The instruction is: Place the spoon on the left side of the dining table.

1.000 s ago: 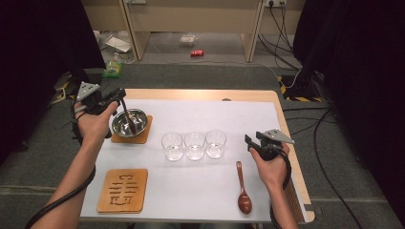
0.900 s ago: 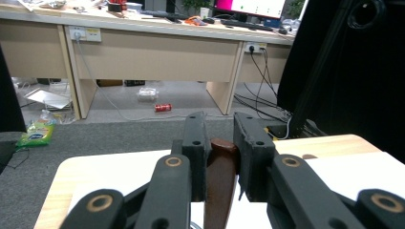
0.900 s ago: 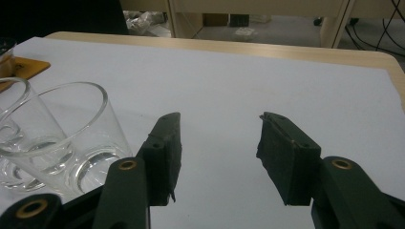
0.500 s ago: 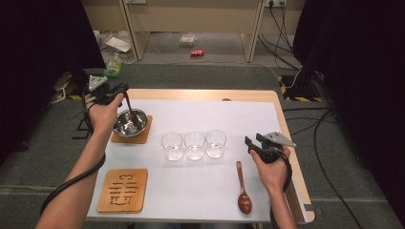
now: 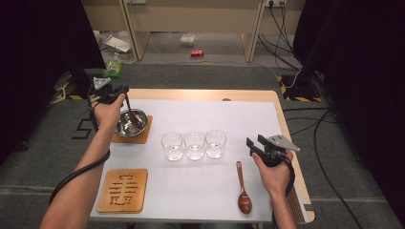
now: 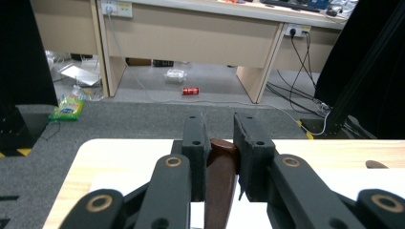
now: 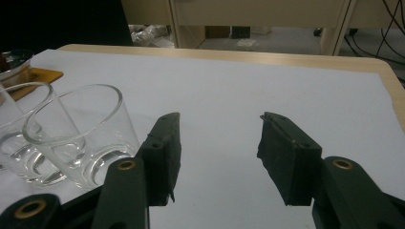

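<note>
The left gripper (image 5: 119,93) hangs over the steel bowl (image 5: 130,122) at the bench's (image 5: 248,95) far left, its fingers (image 6: 195,143) pinching the handle of a dark wooden spoon (image 6: 220,181); in the left gripper view the handle stands between the two pads, and in the high view the spoon's lower end reaches down into the bowl. The bowl sits on a small wooden coaster (image 5: 143,136). A second coaster (image 5: 123,190) with cut-out slots lies near the front left edge. Three glasses (image 5: 194,145) stand in a row at the middle of the white sheet (image 5: 205,114), touching or nearly so. The right gripper (image 5: 255,144) hovers just right of the row, its fingers (image 7: 165,143) spread with nothing between them; the nearest glass (image 7: 79,133) shows just beside its left finger. Another spoon (image 5: 242,188) lies on the sheet near the front, just left of the right hand (image 5: 273,169).
</note>
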The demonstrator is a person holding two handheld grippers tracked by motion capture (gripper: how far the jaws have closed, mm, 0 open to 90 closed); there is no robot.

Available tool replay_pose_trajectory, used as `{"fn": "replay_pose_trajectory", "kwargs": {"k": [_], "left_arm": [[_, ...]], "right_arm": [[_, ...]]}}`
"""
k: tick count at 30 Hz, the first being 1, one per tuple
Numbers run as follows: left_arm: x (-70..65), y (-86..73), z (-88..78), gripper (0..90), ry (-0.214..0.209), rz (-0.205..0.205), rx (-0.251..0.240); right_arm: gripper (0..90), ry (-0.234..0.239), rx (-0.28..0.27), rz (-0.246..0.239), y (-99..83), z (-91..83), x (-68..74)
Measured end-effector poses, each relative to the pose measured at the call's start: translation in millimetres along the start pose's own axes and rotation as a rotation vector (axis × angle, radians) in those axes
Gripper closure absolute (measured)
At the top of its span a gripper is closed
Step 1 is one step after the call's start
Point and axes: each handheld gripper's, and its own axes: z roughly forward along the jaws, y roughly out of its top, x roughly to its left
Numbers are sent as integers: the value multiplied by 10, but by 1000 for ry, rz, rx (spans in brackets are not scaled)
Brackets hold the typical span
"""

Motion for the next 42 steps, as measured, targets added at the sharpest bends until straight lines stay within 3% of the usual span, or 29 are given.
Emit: {"fn": "replay_pose_trajectory", "kwargs": {"k": [8, 15, 18, 30, 33, 42], "left_arm": [[4, -9, 94, 752, 30, -7, 16], [34, 32, 136, 751, 71, -42, 40], [20, 55, 120, 752, 88, -29, 52], [-21, 108, 47, 752, 114, -28, 95], [-14, 87, 72, 753, 117, -35, 115], [22, 60, 209, 748, 113, -45, 105]], "right_arm": [[492, 0, -7, -2, 9, -31, -7], [492, -3, -10, -1, 3, -43, -31], [492, -4, -12, -1, 6, -45, -35], [492, -1, -5, -1, -10, -36, -12], [494, 2, -3, -2, -12, -31, -6], [494, 5, -7, 1, -6, -37, -8]]}}
